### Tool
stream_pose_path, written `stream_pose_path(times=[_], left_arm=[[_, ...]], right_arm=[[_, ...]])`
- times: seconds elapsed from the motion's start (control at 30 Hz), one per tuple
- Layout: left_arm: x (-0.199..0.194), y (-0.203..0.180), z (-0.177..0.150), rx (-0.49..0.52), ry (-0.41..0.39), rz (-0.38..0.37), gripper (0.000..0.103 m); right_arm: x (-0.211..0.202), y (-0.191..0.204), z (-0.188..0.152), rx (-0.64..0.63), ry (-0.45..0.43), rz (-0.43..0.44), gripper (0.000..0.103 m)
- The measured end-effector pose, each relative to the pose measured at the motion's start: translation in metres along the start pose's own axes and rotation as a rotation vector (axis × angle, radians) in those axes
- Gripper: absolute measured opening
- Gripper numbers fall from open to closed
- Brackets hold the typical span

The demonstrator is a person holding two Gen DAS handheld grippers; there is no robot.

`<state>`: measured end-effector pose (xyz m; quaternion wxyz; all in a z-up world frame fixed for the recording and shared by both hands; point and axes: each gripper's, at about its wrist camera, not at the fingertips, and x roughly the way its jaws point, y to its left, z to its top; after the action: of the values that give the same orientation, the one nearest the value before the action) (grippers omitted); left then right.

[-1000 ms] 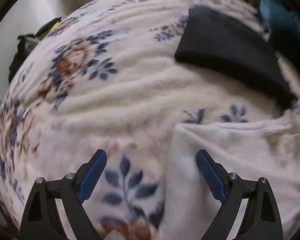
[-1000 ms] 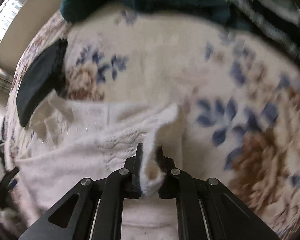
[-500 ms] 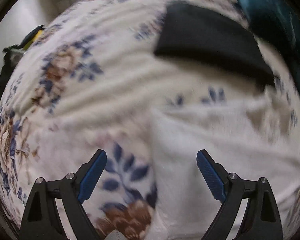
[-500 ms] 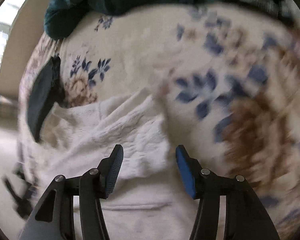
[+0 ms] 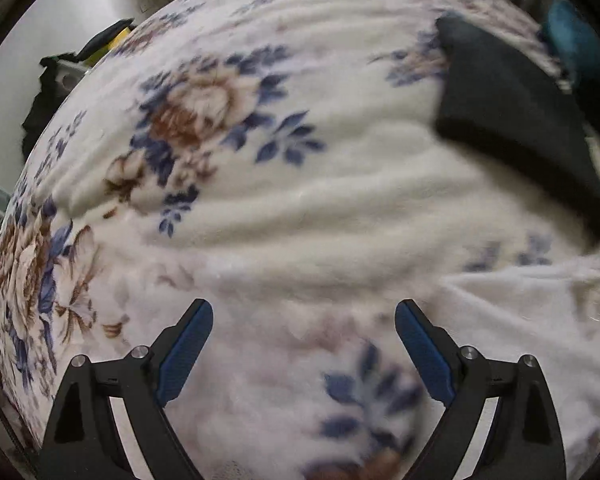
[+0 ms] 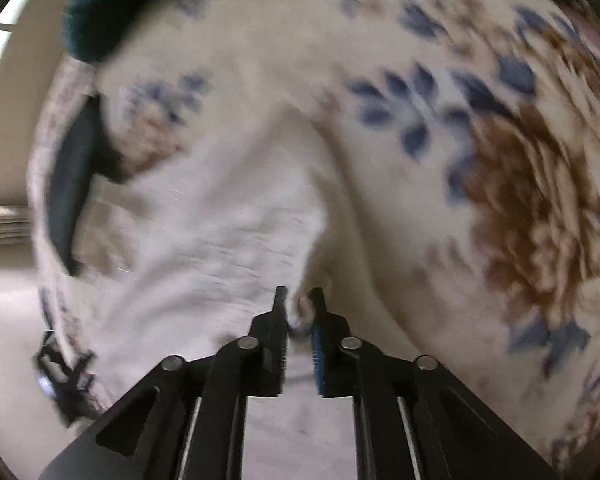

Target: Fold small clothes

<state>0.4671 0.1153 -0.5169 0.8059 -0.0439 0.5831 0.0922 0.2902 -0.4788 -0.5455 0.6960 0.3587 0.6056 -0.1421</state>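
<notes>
A small white fuzzy garment (image 6: 220,220) lies spread on the floral blanket (image 6: 520,200). My right gripper (image 6: 299,300) is shut on an edge of the white garment, a fold of cloth pinched between its fingertips. In the left wrist view the same garment (image 5: 532,320) lies at the right, just past the right finger. My left gripper (image 5: 304,312) is open and empty, low over the blanket (image 5: 300,200) beside the garment's edge.
A folded black garment (image 5: 512,120) lies at the far right of the blanket and shows at the left in the right wrist view (image 6: 72,184). Dark teal clothes (image 6: 112,4) are piled at the back. The blanket's left edge drops off near dark objects (image 5: 48,92).
My right gripper opened half a second ago and has now shut again on the white garment's edge. My left gripper, still open, has shifted left, off the garment.
</notes>
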Motion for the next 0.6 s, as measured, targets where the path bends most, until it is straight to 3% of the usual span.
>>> stream_pose_path(times=[0.07, 0.1, 0.17, 0.23, 0.27, 0.3, 0.33, 0.4, 0.47, 0.6], left_arm=[[-0.018, -0.024, -0.012, 0.058, -0.010, -0.060, 0.094], [-0.023, -0.035, -0.019, 0.089, -0.008, -0.077, 0.094], [-0.024, -0.077, -0.044, 0.225, 0.011, -0.097, 0.094], [-0.004, -0.103, -0.062, 0.350, 0.024, -0.024, 0.094], [0.013, -0.103, -0.065, 0.371, 0.046, 0.018, 0.096], [0.026, -0.097, -0.065, 0.345, 0.077, 0.006, 0.097], [0.032, -0.090, -0.062, 0.309, 0.100, -0.023, 0.103], [0.031, -0.072, -0.052, 0.219, 0.129, -0.076, 0.103], [0.009, -0.068, -0.049, 0.209, 0.095, -0.054, 0.103], [-0.045, -0.083, -0.066, 0.230, 0.021, -0.029, 0.103]], right_arm=[[-0.007, -0.004, -0.003, 0.019, -0.040, -0.004, 0.032], [-0.015, -0.004, -0.007, 0.022, -0.083, -0.003, 0.033], [-0.024, -0.001, -0.012, 0.009, -0.124, -0.012, 0.039], [-0.028, 0.003, -0.019, -0.021, -0.142, -0.043, 0.061], [-0.026, 0.005, -0.021, -0.033, -0.133, -0.075, 0.082], [-0.025, 0.006, -0.024, -0.045, -0.125, -0.113, 0.090], [-0.028, 0.006, -0.026, -0.061, -0.123, -0.142, 0.090], [-0.032, 0.012, -0.031, -0.110, -0.118, -0.201, 0.095], [-0.039, 0.018, -0.034, -0.161, -0.126, -0.232, 0.103], [-0.056, 0.027, -0.032, -0.231, -0.124, -0.226, 0.103]])
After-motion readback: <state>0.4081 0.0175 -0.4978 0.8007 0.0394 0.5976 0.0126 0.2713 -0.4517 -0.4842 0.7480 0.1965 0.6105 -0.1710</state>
